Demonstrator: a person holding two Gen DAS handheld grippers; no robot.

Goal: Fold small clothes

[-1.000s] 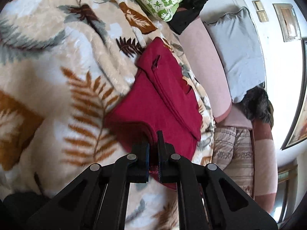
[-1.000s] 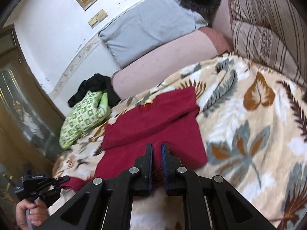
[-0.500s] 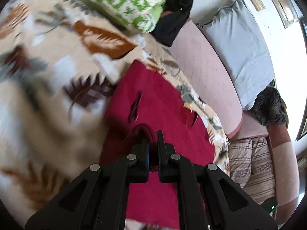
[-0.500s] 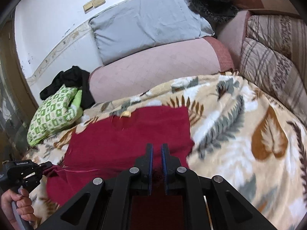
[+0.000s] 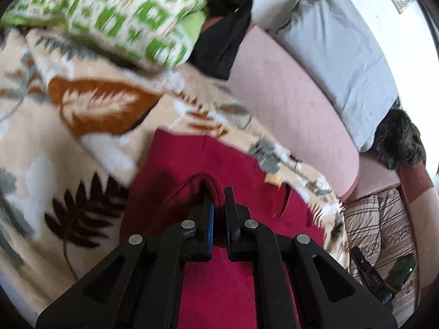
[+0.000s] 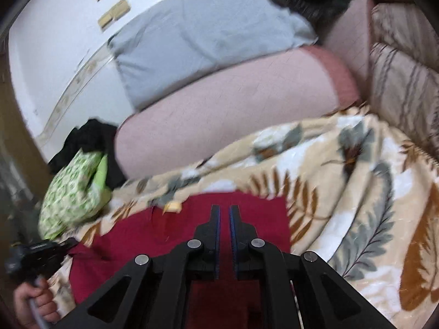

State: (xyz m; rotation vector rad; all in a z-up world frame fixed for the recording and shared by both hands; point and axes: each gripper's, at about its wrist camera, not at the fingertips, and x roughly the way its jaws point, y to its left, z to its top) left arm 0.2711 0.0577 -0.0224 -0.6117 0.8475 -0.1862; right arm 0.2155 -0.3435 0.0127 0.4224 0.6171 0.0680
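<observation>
Currently the red garment (image 5: 208,164) lies spread on a leaf-print blanket (image 5: 82,142) covering the bed, directly under and ahead of both grippers.

Left gripper (image 5: 218,192): jaws clenched on a raised fold of the red cloth, which bunches up in a hump between and just past the fingertips. Rest of the garment runs flat beneath the gripper body and out ahead towards the far blanket edge. A slit-like opening shows in the cloth to the right of the fingers.

Right gripper (image 6: 224,209): jaws drawn nearly together, only a thin slot between the blue pads. Red garment (image 6: 247,213) sits below and around the fingertips; whether any cloth is pinched in the slot, cannot tell — the view is blurred. Garment's far edge lies just beyond the tips; a small yellowish tag (image 6: 172,207) sits at that edge, left of the gripper.

In the right wrist view, a hand (image 6: 33,304) at lower left holds the other gripper, whose tip meets the left side of the red cloth.

Surroundings: green-and-white patterned pillow (image 5: 115,13) at the far left of the blanket, a black garment (image 5: 225,35) just beside it, a pink bolster (image 6: 225,104) along the far blanket edge, a grey pillow (image 6: 197,35) against the wall behind it, and striped bedding (image 6: 406,82) to the right.
</observation>
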